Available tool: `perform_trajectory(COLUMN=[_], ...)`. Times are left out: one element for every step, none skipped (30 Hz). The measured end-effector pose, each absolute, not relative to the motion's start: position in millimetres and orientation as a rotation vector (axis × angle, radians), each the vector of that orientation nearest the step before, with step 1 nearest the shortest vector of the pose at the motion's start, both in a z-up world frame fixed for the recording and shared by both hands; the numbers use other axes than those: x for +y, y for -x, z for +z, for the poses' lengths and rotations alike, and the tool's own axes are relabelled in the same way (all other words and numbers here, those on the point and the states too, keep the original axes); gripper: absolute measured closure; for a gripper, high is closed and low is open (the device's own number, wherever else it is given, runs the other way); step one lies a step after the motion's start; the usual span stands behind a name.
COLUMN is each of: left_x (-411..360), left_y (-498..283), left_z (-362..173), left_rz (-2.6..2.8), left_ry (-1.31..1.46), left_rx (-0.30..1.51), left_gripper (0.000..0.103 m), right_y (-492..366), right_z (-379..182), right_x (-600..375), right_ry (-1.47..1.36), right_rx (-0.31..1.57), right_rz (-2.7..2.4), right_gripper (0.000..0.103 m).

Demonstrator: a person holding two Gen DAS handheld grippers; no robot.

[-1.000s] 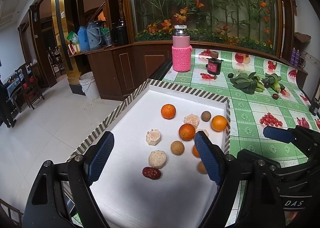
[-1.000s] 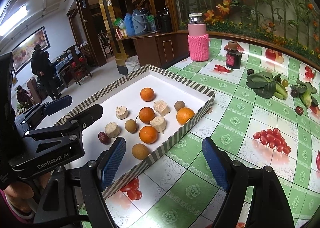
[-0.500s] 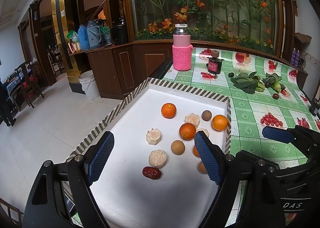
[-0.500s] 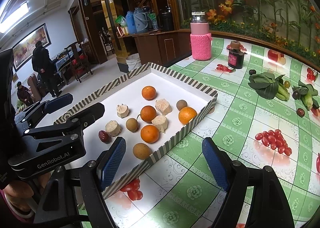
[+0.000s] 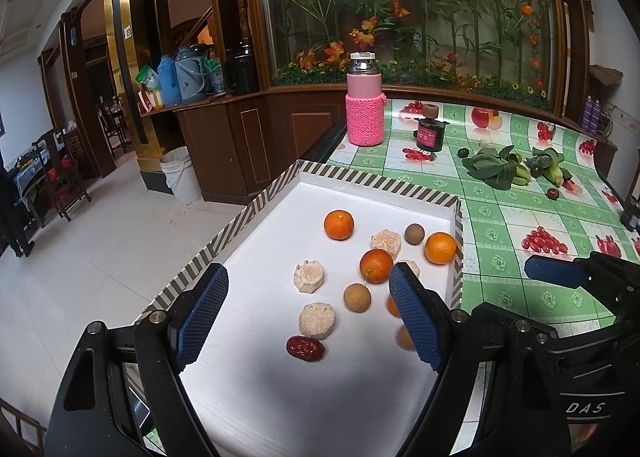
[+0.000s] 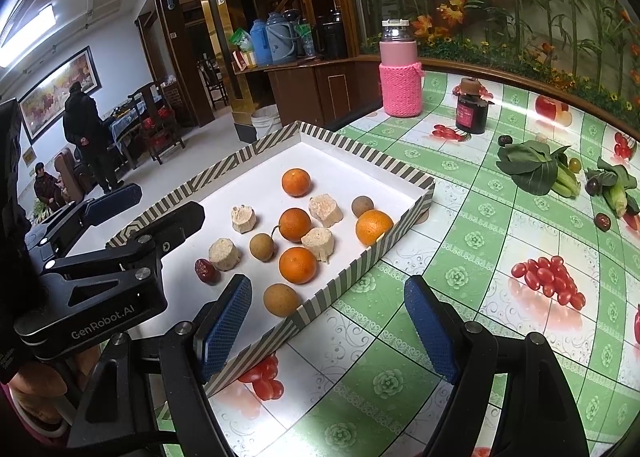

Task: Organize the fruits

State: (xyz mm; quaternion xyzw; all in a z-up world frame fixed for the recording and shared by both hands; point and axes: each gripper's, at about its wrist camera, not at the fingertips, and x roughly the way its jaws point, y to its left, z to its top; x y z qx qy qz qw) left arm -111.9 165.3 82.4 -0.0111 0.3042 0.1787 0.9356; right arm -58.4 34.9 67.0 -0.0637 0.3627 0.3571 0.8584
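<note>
A white tray with a striped rim [image 5: 256,213] [image 6: 400,173] holds several oranges [image 5: 338,224] [image 6: 296,182], brown longans [image 5: 357,297] [image 6: 281,299], beige cut pieces [image 5: 316,320] [image 6: 325,210] and a red date [image 5: 305,347] [image 6: 207,271]. My left gripper [image 5: 308,321] is open and empty, hovering over the tray's near end above the date. My right gripper [image 6: 328,333] is open and empty, over the tray's near right corner and the tablecloth. Each gripper shows in the other's view.
A pink-sleeved bottle [image 5: 365,111] [image 6: 401,75] and a dark jar [image 5: 430,133] [image 6: 473,109] stand behind the tray. Leafy greens [image 5: 496,167] [image 6: 536,169], corn and small dark fruits [image 6: 602,221] lie on the green tablecloth at the right. The table edge drops to floor at left.
Both grippers have drifted slightly; the scene looks nearly the same. Nothing was picked up or released.
</note>
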Motion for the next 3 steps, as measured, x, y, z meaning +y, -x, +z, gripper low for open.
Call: perform_trajectory(left_x=[164.8,164.5,164.1], left_y=[111.7,111.1,110.7], left_z=[82.3,82.3,82.0], left_rz=[0.365,0.365,0.365], left_ry=[0.027,0.033,0.036], left_rx=[0.625,0.63,0.632], left_gripper=[0.02,0.02,0.02], right_y=[58.2,58.2,59.2], right_z=[67.3,67.3,67.1], right_x=[34.2,33.4,33.0], right_ry=[0.132,0.131,0.131], right_rx=[0.761,0.761,0.76], right_rz=[0.748,0.747,0.747], right_gripper=[0.023,0.023,0.023])
